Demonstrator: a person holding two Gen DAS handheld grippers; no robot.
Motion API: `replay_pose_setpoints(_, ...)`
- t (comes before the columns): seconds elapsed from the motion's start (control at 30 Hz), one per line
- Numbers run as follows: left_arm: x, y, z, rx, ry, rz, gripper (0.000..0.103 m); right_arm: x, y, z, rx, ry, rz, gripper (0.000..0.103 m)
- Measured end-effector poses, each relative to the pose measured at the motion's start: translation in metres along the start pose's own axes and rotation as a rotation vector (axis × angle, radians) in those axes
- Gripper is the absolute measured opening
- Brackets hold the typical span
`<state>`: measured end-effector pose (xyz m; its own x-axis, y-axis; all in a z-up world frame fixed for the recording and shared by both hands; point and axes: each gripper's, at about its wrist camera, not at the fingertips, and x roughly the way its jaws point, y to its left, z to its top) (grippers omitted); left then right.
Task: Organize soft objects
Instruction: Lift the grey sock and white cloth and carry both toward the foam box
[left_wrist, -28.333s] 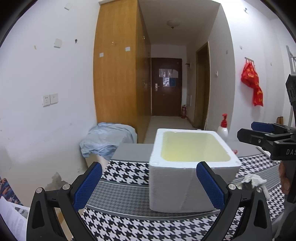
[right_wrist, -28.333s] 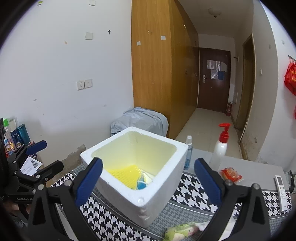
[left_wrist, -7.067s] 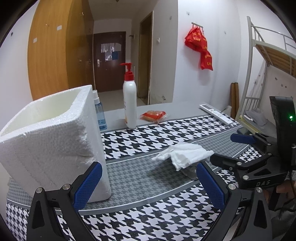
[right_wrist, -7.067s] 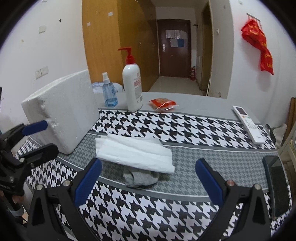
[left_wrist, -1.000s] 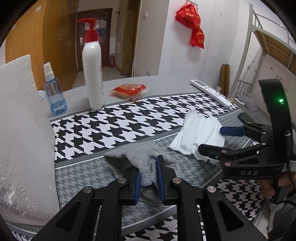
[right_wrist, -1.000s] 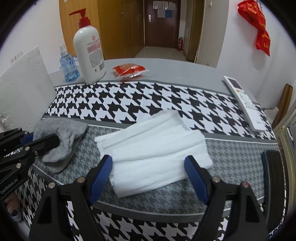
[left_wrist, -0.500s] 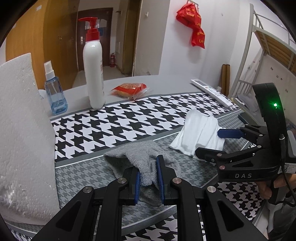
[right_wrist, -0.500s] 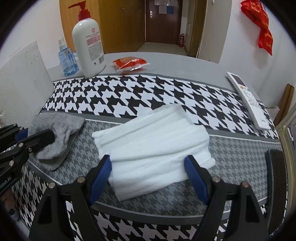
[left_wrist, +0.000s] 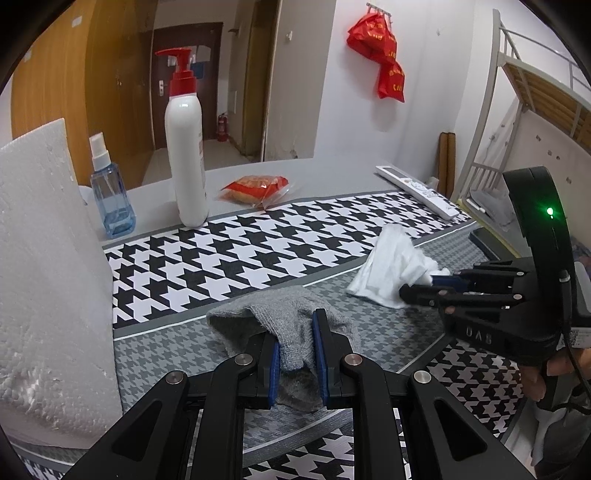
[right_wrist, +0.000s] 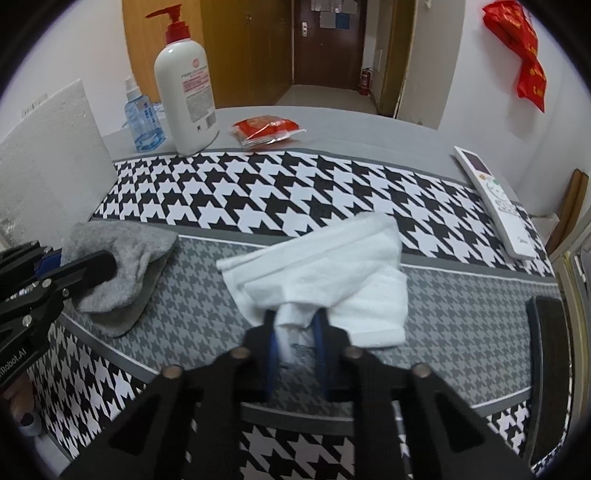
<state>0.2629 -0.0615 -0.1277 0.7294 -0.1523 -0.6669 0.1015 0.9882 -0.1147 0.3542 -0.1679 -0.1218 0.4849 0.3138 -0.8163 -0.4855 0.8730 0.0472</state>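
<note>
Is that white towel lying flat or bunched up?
Bunched up: the white towel is gathered into folds where the right gripper pinches it.

Soft indoor light, fisheye-warped edges

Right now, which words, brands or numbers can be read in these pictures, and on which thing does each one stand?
"DAS": on the right tool's black body.
"Robot.AI", its start cut off: on the left tool's body.
Pump bottle label: pink print, too small to read.
Remote control buttons: too blurred to read.
</note>
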Motion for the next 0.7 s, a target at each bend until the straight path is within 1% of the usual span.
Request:
replay_pose_setpoints(0.17,-0.002,0.0,0.001,-0.003,-0.007,-0.002,0.017,-0.009,0.004,-0.003,-0.013,-0.022,-0.002,0.012)
replay_pose_setpoints(0.33,-0.012,-0.001,0.003,0.005,-0.031,-0.01,0.017,-0.035,0.009,-0.005,-0.018,-0.092,0.002,0.012)
replay_pose_setpoints(0.7,-0.052,-0.004,0.006,0.036,-0.104,0.011,0.017,-0.072,0.022,-0.012,-0.025,-0.191,0.021,0.012)
